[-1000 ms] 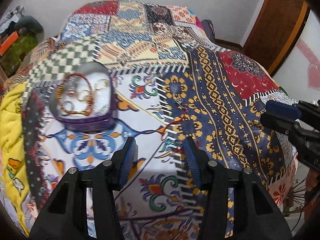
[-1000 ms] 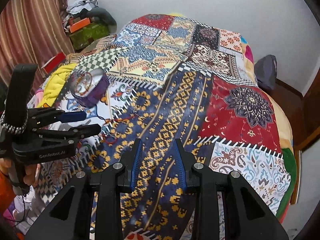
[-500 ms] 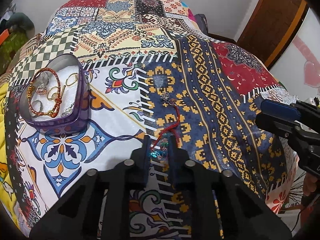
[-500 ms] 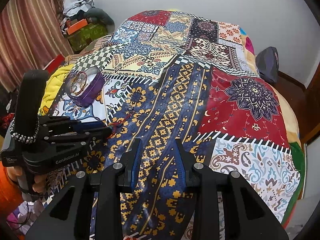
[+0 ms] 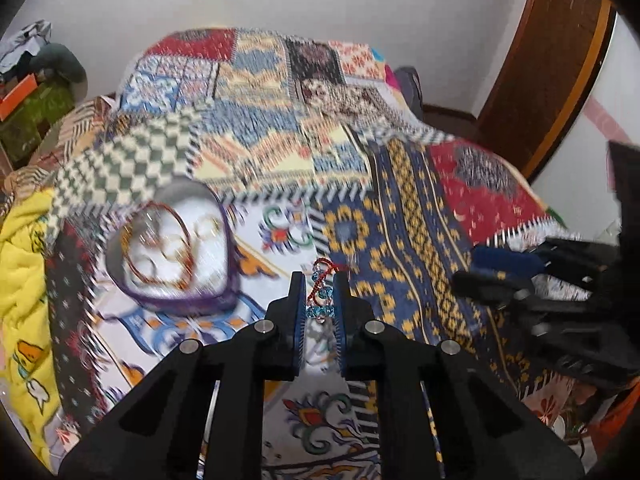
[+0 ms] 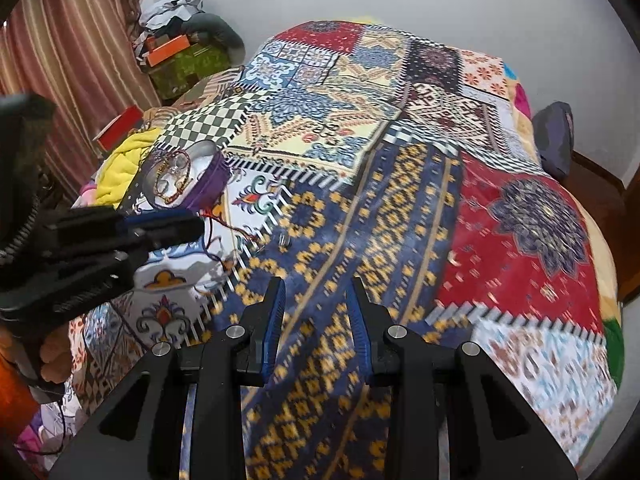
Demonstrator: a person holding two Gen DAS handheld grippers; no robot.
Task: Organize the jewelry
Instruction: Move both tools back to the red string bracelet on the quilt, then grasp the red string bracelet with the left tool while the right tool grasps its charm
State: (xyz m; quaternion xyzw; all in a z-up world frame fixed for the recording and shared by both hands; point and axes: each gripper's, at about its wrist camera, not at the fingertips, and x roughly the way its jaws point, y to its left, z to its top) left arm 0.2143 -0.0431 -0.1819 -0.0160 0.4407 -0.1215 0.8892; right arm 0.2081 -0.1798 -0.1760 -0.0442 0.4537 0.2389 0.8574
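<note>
Patchwork bedding (image 6: 400, 216) covers the whole bed. Toward its left side sits the purple heart-shaped box (image 5: 172, 256), already holding bangles and rings, so part of the sorting looks done. Just beside it, the left gripper (image 5: 320, 304) has its jaws pinched narrow on a red cord bracelet (image 5: 322, 292) with blue beads, lifted off the cloth and yet to be boxed. Farther right, the right gripper (image 6: 316, 316) hangs wide, empty, over the blue-and-gold patch.

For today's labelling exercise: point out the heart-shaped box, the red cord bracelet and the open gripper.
heart-shaped box (image 5: 188, 300): left wrist view, purple front wall.
red cord bracelet (image 5: 320, 294): left wrist view, beaded part.
right gripper (image 6: 316, 316): right wrist view, between fingertips.
</note>
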